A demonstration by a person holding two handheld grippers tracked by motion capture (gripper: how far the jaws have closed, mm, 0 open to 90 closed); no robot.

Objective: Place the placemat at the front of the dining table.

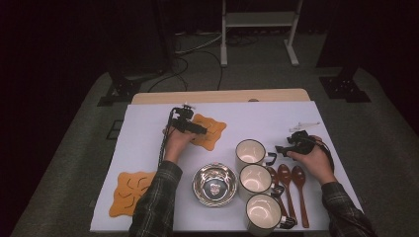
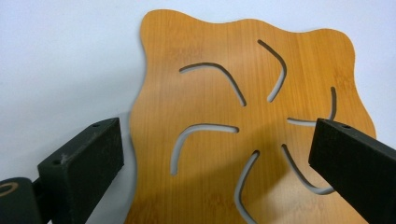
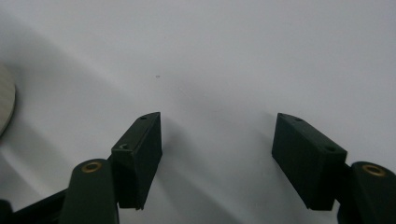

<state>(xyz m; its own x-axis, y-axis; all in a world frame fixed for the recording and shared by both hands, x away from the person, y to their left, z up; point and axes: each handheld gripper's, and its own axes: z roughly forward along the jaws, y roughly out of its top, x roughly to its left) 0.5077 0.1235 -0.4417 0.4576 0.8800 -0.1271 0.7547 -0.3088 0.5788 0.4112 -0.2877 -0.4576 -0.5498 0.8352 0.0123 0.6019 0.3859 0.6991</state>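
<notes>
Working surface: pale sheet (image 1: pixel 148 148) spread over the table, dark floor around it.
Left gripper (image 1: pixel 196 129): hovering over the far wooden mat (image 1: pixel 210 131); jaws spread wide, nothing pinched.
Left gripper view: wooden mat (image 2: pixel 243 130) lies flat under the jaws; one jaw stands off its edge over bare sheet, the other over its wood. Wavy outline, curved slots fanning from the middle.
Mat position: far half of the sheet, left of centre, just beyond the steel bowl (image 1: pixel 215 184).
Second mat (image 1: pixel 129 192): same shape, near left corner of the sheet, well apart from the first, beside the left sleeve.
Right gripper (image 1: pixel 282 149): over bare sheet to the right of the farthest mug (image 1: pixel 250 152); jaws spread, holding nothing.
Right gripper view: plain sheet between the two black jaws; a grey curved edge at the far left of the picture, cannot tell what it is.
Mugs: three cream ones in a row from far to near, middle mug (image 1: pixel 255 179) and nearest mug (image 1: pixel 263 213) close together.
Spoons (image 1: pixel 286 190): three dark ones side by side, right of the mugs, below the right hand (image 1: pixel 312 160).
Bowl: shiny, left of the middle mug, touching or nearly so.
</notes>
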